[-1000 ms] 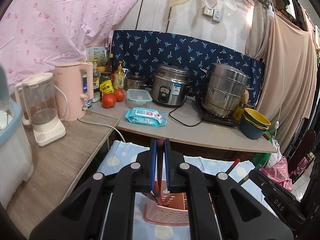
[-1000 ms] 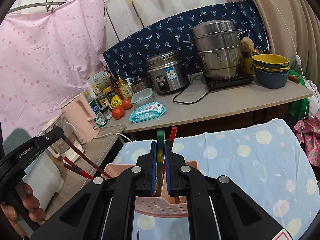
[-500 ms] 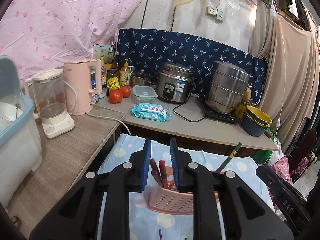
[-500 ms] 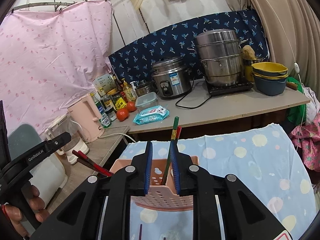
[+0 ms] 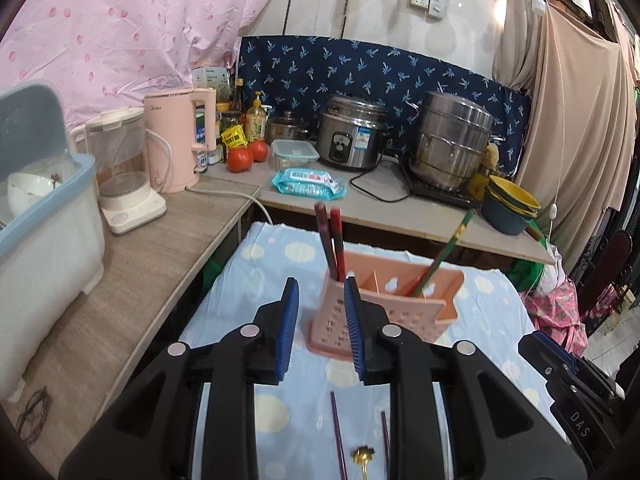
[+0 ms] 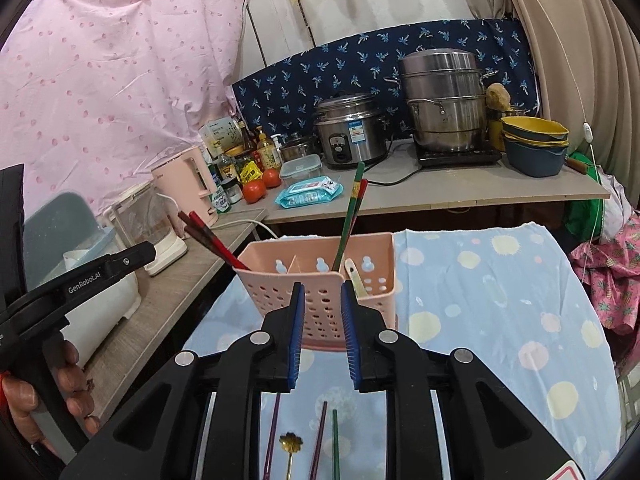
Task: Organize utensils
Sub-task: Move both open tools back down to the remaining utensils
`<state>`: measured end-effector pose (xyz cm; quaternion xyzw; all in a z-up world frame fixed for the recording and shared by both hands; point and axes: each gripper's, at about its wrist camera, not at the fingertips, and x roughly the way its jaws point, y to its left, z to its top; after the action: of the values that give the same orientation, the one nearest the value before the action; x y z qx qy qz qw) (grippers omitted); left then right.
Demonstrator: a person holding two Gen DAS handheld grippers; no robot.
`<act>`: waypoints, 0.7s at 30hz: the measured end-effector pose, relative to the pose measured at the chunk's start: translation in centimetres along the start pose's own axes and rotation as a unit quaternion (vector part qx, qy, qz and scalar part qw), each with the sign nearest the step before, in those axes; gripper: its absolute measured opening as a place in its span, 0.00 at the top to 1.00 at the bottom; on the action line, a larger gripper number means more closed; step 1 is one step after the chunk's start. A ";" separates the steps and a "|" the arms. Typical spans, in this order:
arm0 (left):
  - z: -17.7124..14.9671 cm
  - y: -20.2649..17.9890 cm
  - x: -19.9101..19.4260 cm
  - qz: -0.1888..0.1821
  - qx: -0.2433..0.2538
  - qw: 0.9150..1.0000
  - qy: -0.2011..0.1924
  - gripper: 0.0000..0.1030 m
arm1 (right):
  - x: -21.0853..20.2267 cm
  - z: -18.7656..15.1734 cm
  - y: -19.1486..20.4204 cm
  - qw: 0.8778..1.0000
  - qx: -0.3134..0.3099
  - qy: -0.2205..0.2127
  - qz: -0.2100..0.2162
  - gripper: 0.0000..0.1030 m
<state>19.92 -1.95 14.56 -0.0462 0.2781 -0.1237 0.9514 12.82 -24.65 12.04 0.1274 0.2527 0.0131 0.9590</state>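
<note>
With both the left hand-held gripper (image 5: 321, 326) and the right hand-held gripper (image 6: 320, 336) released and empty, their jaws having just opened, the thin, stiff, light chopsticks (image 6: 320, 436) (likely slippery) lying flat on the surface (image 6: 500, 320) are best pinched mid-shaft.

light: soft, even, bright upper right | shadows: faint | focus: sharp | edges: fisheye bend, dark corners
</note>
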 end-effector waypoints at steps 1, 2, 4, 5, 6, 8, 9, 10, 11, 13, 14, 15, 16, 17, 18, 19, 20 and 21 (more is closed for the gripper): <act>-0.6 0.0 -0.3 -0.001 0.000 1.000 0.004 0.78 | -0.4 -0.6 -0.1 1.000 -0.003 0.004 -0.003 0.81; -1.2 0.1 -0.5 -0.002 0.000 1.000 0.008 0.78 | -0.7 -1.2 -0.2 1.000 -0.005 0.007 -0.007 0.81; -2.4 0.1 -0.9 -0.003 0.002 1.000 0.017 0.78 | -1.2 -2.2 -0.4 1.000 -0.010 0.013 -0.013 0.81; -3.1 0.1 -1.1 -0.004 0.001 1.000 0.022 0.78 | -1.5 -2.9 -0.5 1.000 -0.012 0.019 -0.016 0.81; -3.6 0.1 -1.2 -0.005 0.000 1.000 0.028 0.78 | -1.8 -3.5 -0.6 0.999 -0.013 0.023 -0.018 0.81; -5.1 0.1 -1.3 -0.009 0.000 0.999 0.041 0.78 | -2.2 -4.9 -0.8 0.999 -0.015 0.035 -0.023 0.81; -5.8 0.1 -1.3 -0.008 0.000 0.999 0.048 0.78 | -2.4 -5.5 -0.9 0.999 -0.015 0.041 -0.024 0.81; -6.6 0.1 -1.3 -0.010 0.000 0.998 0.056 0.78 | -2.6 -6.4 -1.0 0.998 -0.015 0.048 -0.025 0.81; -7.2 0.1 -1.2 -0.012 0.001 0.998 0.064 0.78 | -2.7 -7.2 -1.1 0.998 -0.016 0.056 -0.027 0.81; -8.7 -0.1 -1.2 -0.013 0.004 0.997 0.077 0.78 | -2.9 -8.9 -1.3 0.997 -0.015 0.073 -0.031 0.81; -9.3 -0.1 -1.3 -0.014 0.005 0.997 0.082 0.78 | -3.0 -9.8 -1.5 0.996 -0.015 0.082 -0.033 0.81; -10.0 -0.1 -1.3 -0.013 0.006 0.996 0.088 0.78 | -3.1 -10.6 -1.6 0.995 -0.013 0.091 -0.034 0.81; -10.7 -0.1 -1.3 -0.013 0.006 0.995 0.094 0.78 | -3.2 -11.3 -1.6 0.995 -0.012 0.099 -0.033 0.81; -11.3 -0.1 -1.3 -0.014 0.006 0.995 0.099 0.78 | -3.2 -12.0 -1.7 0.994 -0.011 0.106 -0.034 0.81; -11.9 -0.1 -1.3 -0.014 0.006 0.994 0.106 0.78 | -3.3 -12.8 -1.8 0.993 -0.010 0.114 -0.035 0.81; -12.6 -0.1 -1.2 -0.012 0.007 0.993 0.113 0.78 | -3.4 -13.4 -1.8 0.992 -0.010 0.122 -0.034 0.81; -13.3 -0.1 -1.2 -0.012 0.008 0.993 0.120 0.78 | -3.4 -14.0 -1.9 0.991 -0.010 0.128 -0.034 0.81; -13.8 -0.2 -1.2 -0.012 0.008 0.992 0.126 0.78 | -3.5 -14.6 -1.9 0.990 -0.010 0.134 -0.034 0.81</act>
<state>11.40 -2.10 3.57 -0.0257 0.3941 -0.1424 0.9076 2.59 -23.32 0.93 0.1065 0.3833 -0.0005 0.9175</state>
